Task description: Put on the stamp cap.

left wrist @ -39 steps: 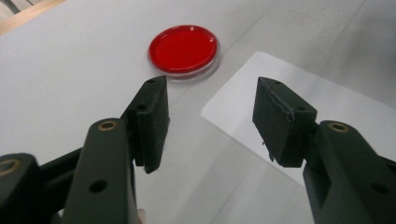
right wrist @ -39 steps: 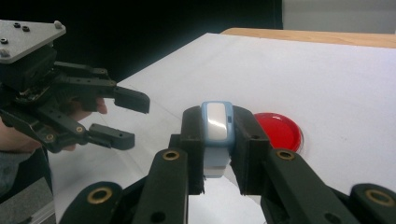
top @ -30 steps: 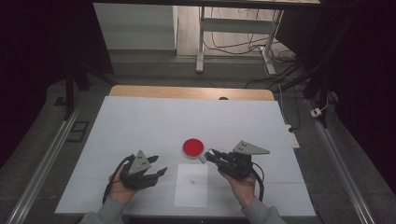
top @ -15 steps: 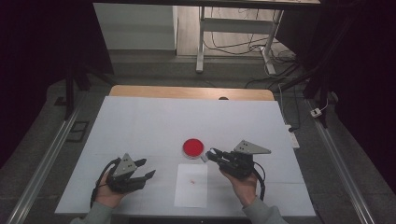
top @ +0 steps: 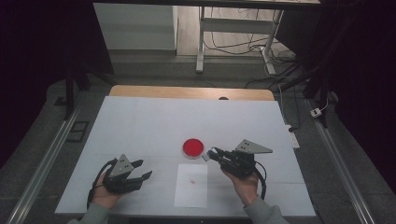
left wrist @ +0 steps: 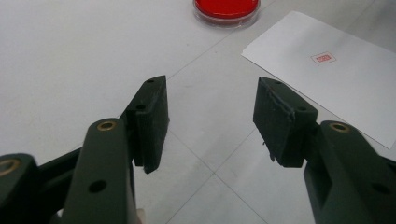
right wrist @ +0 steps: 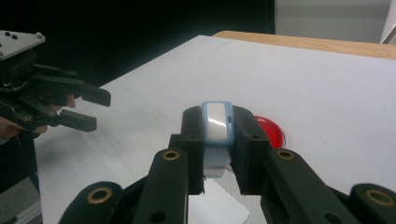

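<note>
Right gripper view shows the right gripper (right wrist: 218, 140) clamped on a small light-blue rectangular stamp (right wrist: 217, 135), long axis upright between the jaws, just before the round red ink pad (right wrist: 273, 130). The left gripper (left wrist: 210, 121) stands apart, empty.

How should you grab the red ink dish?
Probably by its rim, from straight above, jaws either side. The dish is round, low and flat on the table, so only the thin clear edge offers a hold. The open left hand-held gripper is free for it.
</note>
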Motion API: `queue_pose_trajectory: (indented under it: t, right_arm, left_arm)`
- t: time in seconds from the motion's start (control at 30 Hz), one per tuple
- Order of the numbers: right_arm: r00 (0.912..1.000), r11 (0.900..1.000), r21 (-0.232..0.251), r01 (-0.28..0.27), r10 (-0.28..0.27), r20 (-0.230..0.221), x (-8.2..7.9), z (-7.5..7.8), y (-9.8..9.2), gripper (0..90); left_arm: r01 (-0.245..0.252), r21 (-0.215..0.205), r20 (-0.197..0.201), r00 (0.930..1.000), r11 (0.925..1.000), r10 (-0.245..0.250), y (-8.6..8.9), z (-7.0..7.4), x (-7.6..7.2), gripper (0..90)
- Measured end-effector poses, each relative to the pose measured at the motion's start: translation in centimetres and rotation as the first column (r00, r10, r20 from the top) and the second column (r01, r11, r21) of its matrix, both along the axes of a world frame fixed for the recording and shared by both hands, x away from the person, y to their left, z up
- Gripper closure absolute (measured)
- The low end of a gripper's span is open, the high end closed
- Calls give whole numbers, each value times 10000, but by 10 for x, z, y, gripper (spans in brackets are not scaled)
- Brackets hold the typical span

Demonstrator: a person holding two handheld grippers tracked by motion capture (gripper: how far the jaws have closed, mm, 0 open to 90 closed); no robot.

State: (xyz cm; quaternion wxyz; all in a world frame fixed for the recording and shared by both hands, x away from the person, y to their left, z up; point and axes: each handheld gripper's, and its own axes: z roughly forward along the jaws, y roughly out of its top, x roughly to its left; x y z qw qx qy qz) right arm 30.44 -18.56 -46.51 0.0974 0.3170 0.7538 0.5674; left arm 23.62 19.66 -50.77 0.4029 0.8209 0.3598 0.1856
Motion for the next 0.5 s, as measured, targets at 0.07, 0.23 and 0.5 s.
queue_pose_trajectory:
  t: [0.07,0.23,0.5]
  right_arm:
    - [10000,10000,-13,1,-1,29,0,0,0,753]
    - [10000,10000,-41,9,-9,64,0,1,-1,754]
    - [9998,9998,-69,165,-164,113,3,1,-4,753]
  left_arm:
    - [-10,-26,-32,10000,10000,10,1,0,0,448]
    - [-30,-90,-64,10000,10000,29,2,0,1,447]
    - [-52,-91,-64,10000,9999,51,3,0,1,444]
